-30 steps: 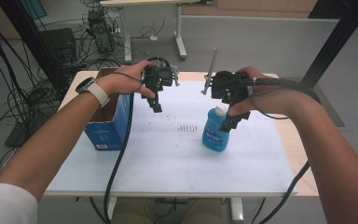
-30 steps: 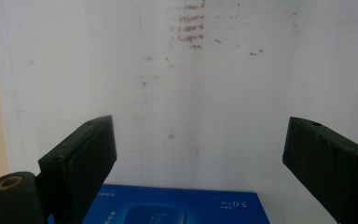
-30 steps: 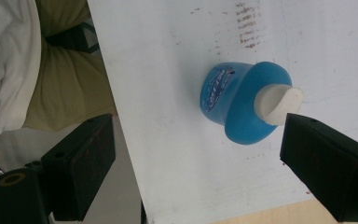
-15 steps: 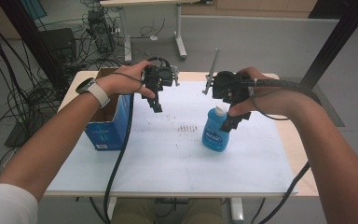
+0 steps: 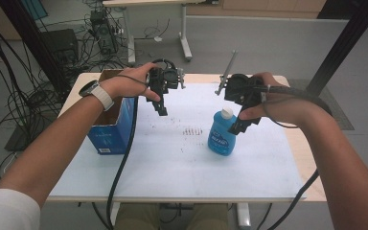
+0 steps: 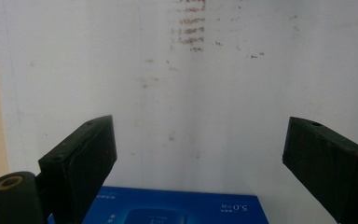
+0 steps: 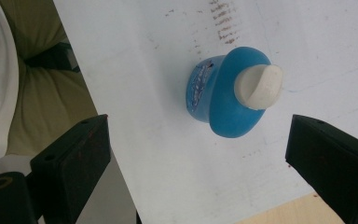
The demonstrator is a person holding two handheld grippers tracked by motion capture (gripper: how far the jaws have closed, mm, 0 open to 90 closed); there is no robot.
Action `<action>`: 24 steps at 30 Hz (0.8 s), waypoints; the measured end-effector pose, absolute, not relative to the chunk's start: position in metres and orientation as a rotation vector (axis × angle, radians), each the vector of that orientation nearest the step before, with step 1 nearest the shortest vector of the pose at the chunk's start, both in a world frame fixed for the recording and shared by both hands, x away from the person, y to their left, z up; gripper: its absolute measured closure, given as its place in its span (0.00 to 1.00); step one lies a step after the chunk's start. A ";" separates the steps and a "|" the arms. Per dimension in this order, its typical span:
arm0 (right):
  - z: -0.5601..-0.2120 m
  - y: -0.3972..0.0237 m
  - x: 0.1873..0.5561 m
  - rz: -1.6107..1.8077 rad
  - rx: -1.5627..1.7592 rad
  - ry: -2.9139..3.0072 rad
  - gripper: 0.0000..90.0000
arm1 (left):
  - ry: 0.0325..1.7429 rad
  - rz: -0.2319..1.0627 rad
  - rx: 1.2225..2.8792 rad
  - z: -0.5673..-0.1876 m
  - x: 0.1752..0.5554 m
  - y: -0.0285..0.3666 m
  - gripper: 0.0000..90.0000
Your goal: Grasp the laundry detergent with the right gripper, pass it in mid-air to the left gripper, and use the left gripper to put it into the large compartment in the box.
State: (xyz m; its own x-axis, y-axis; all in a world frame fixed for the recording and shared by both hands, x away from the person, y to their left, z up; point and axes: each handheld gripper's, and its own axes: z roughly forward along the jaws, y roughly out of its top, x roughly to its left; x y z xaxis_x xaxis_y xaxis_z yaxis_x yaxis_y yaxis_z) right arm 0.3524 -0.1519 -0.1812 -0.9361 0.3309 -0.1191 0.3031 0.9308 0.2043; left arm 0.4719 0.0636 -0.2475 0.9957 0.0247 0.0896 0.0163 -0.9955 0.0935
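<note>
Two things on the white table cover [image 5: 172, 158] matter for what can go wrong, and the larger is the blue carton [image 5: 112, 127], which stands open-topped at the left edge of the cover, beside the left forearm. It is judged that a careless sweep of that arm or its trailing cable could nudge the carton toward the table edge.

Next in size is the blue bottle [image 5: 223, 136], which stands upright right of centre on the cover, its white cap [image 7: 258, 86] uppermost. The bottle is tall and narrow, so a jaw brushed against its shoulder or cap could tip it; if it is gripped on the cap alone, it could swing or slip out. A closure begun off-centre could push it sideways rather than clamp it.

The right gripper [image 5: 242, 125] is held just above and beside the bottle. Its jaws have just been opening and are seen spread wide, with nothing pressed between them; the bottle is viewed below and between them, untouched.

The left gripper [image 5: 162, 106] is held over the cover near the carton. Its jaws are also spread wide and nothing is held or touched.
</note>
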 end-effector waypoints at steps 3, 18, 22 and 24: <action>-0.184 -0.155 0.353 0.281 0.512 2.927 0.07 | 0.030 0.138 3.045 -0.247 0.472 0.063 0.11; -0.197 -0.172 0.359 0.335 0.623 2.879 0.07 | 0.027 0.135 3.041 -0.249 0.471 0.062 0.11; -0.201 -0.177 0.360 0.364 0.658 2.868 0.07 | 0.030 0.138 3.039 -0.249 0.471 0.062 0.11; -0.203 -0.179 0.361 0.371 0.669 2.866 0.07 | 0.026 0.141 3.040 -0.249 0.471 0.062 0.11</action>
State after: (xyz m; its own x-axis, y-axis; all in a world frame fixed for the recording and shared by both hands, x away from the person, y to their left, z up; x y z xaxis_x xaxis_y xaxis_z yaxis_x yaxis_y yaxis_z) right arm 0.3607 -0.1792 -0.2034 -0.8839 0.4539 -0.1125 0.4104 0.8682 0.2790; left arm 0.4713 0.0618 -0.2494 0.9956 0.0217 0.0913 0.0127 -0.9950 0.0988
